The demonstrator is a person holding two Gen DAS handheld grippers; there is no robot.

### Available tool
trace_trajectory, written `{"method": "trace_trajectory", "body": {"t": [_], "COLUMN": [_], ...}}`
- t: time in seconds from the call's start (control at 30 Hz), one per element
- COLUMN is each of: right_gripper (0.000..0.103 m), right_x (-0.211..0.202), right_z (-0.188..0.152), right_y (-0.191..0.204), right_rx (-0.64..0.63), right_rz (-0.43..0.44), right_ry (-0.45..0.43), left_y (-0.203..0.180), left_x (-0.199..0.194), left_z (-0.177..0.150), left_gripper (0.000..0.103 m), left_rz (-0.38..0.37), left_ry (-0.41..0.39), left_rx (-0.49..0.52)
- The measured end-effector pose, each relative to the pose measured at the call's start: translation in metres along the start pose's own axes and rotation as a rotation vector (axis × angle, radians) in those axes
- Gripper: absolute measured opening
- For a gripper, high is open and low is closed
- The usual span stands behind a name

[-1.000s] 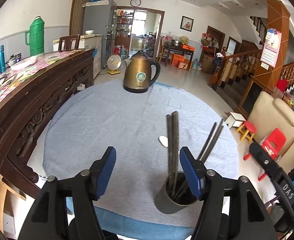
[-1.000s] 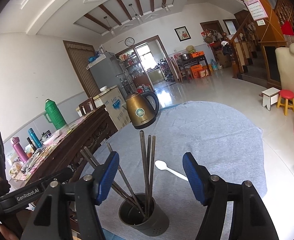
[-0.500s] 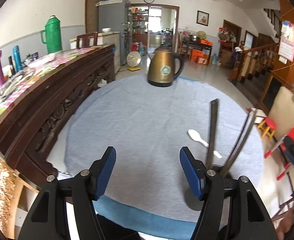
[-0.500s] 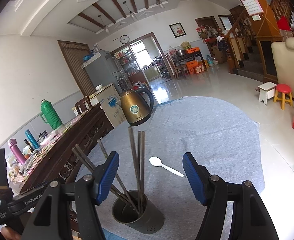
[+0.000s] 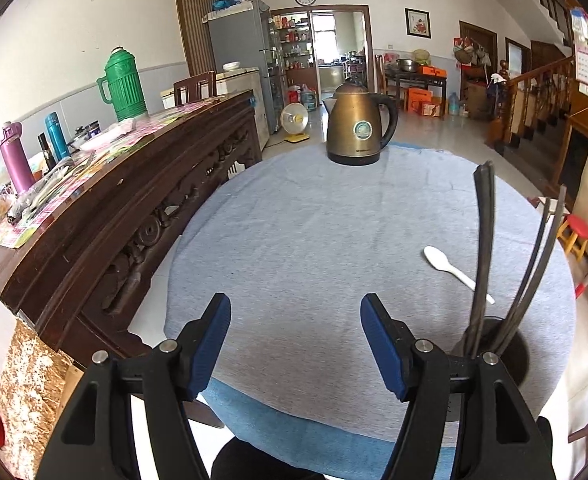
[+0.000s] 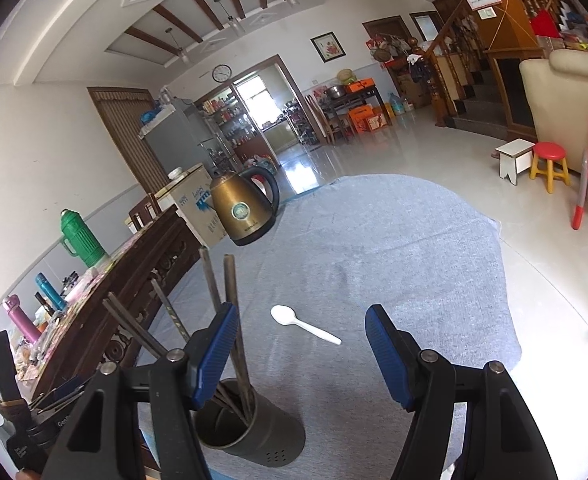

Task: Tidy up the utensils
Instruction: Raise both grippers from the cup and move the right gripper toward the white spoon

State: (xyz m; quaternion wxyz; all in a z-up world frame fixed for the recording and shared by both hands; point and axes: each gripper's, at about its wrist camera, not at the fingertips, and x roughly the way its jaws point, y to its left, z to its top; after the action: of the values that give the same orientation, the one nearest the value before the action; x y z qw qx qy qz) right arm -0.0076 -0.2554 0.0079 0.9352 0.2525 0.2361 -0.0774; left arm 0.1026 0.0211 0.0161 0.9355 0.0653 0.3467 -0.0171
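A dark metal utensil holder (image 6: pixel 250 432) stands near the front edge of the round table with several dark chopsticks (image 6: pixel 230 320) upright in it. In the left wrist view the holder (image 5: pixel 510 344) shows at the lower right, partly behind my finger, with the chopsticks (image 5: pixel 484 248) rising from it. A white plastic spoon (image 6: pixel 304 322) lies flat on the grey cloth beyond the holder; it also shows in the left wrist view (image 5: pixel 454 270). My left gripper (image 5: pixel 296 346) is open and empty, left of the holder. My right gripper (image 6: pixel 302 356) is open and empty, above the table with the spoon just ahead.
A bronze electric kettle (image 5: pixel 360 124) stands at the table's far edge. A carved dark wood sideboard (image 5: pixel 134 184) with flasks and clutter runs along the left. Small stools (image 6: pixel 548 162), a red chair and a sofa stand on the floor to the right.
My left gripper has moved left, away from the holder, which has slid to the right of its view. My right gripper has shifted right, so the holder sits behind its left finger.
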Motion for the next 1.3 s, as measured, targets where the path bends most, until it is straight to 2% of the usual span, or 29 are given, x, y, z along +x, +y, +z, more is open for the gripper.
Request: {"method": "trace_trajectory", "body": {"t": [0.33, 0.47, 0.63, 0.83, 1.3], "right_gripper": [0.065, 0.065, 0.065, 0.065, 0.065], "right_x": [0.027, 0.039, 0.043, 0.037, 0.032], "right_z": [-0.011, -0.014, -0.016, -0.011, 0.0], "right_y": [-0.014, -0.008, 0.008, 0.008, -0.009], "right_rx": [0.019, -0.021, -0.137, -0.193, -0.187], "right_rz": [-0.028, -0.085, -0.229, -0.313, -0.334], "right_ry": [0.08, 0.11, 0.122, 0.105, 0.088], "left_y": [0.003, 0.004, 0.003, -0.002, -0.025], "left_x": [0.026, 0.033, 0.04, 0.039, 0.043], "left_z": [-0.005, -0.008, -0.01, -0.009, -0.007], "left_gripper": [0.069, 0.069, 0.069, 0.069, 0.069], "left_rz": [0.023, 0.02, 0.029, 0.038, 0.055], "left_ry": [0.05, 0.068, 0.087, 0.087, 0.103], "left_rx": [-0.003, -0.006, 0.001, 0.015, 0.064]}}
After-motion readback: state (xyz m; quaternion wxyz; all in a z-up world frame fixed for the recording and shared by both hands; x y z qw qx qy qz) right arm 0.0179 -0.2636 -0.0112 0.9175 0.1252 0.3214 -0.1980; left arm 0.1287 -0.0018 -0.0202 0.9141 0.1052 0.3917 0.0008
